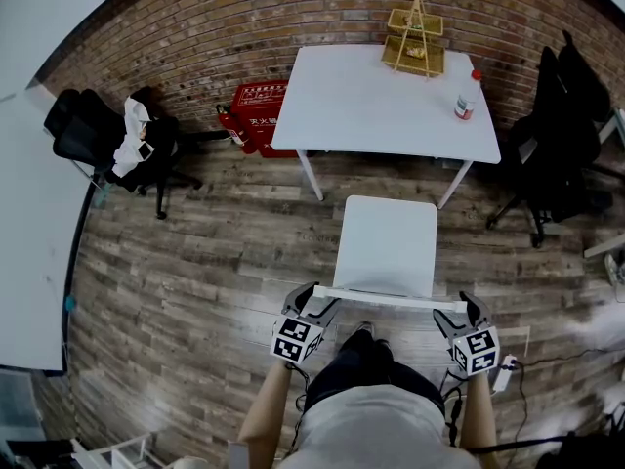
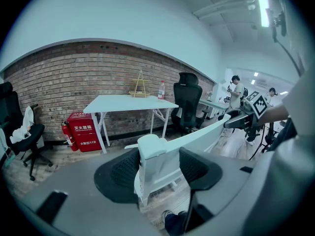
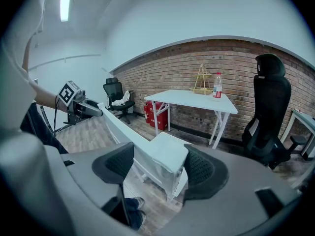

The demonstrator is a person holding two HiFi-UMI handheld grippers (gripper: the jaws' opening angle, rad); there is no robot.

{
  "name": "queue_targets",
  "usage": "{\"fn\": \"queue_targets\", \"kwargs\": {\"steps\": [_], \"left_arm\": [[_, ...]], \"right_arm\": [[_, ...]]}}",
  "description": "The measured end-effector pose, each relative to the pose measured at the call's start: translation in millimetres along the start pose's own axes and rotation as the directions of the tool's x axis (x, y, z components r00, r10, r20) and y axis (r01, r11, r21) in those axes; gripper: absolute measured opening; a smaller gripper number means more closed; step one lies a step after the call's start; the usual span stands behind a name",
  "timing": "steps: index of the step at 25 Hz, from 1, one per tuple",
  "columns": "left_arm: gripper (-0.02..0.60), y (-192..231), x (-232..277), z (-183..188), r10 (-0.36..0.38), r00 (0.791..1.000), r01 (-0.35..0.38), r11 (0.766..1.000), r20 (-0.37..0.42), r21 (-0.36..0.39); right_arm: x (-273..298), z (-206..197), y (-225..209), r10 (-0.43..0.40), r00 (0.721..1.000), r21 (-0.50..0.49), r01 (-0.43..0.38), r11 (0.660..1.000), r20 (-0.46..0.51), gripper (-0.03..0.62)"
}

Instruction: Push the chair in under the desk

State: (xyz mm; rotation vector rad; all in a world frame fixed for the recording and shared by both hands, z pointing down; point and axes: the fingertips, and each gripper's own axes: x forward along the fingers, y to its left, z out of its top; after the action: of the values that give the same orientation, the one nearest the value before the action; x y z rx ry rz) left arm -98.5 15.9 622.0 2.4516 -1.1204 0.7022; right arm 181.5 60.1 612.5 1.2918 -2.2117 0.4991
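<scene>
A white chair (image 1: pixel 388 242) stands on the wood floor just in front of the white desk (image 1: pixel 371 101), its seat outside the desk's front edge and its back toward me. My left gripper (image 1: pixel 314 299) is shut on the left end of the chair's top rail, and my right gripper (image 1: pixel 467 307) is shut on the right end. In the left gripper view, the rail's corner (image 2: pixel 155 154) sits between the two black pads (image 2: pixel 123 171) of the left gripper (image 2: pixel 157 170). The right gripper view shows the other corner (image 3: pixel 165 161) clamped in the right gripper (image 3: pixel 157 168), with the desk (image 3: pixel 192 98) beyond.
A wooden rack (image 1: pixel 415 39) and a bottle (image 1: pixel 467 96) stand on the desk. A red fire-extinguisher box (image 1: pixel 262 115) sits by its left leg. Black office chairs stand left (image 1: pixel 117 140) and right (image 1: pixel 562 135). Another white table (image 1: pixel 29 223) fills the left edge.
</scene>
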Motion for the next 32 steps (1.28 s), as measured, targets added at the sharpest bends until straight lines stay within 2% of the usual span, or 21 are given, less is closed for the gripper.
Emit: {"fn": "queue_targets", "kwargs": {"steps": [32], "left_arm": [[0.267, 42, 39, 36, 0.004, 1.0, -0.004, 1.0, 0.002, 0.002]], "right_arm": [[45, 38, -32, -0.013, 1.0, -0.005, 0.013, 1.0, 0.009, 0.327]]}}
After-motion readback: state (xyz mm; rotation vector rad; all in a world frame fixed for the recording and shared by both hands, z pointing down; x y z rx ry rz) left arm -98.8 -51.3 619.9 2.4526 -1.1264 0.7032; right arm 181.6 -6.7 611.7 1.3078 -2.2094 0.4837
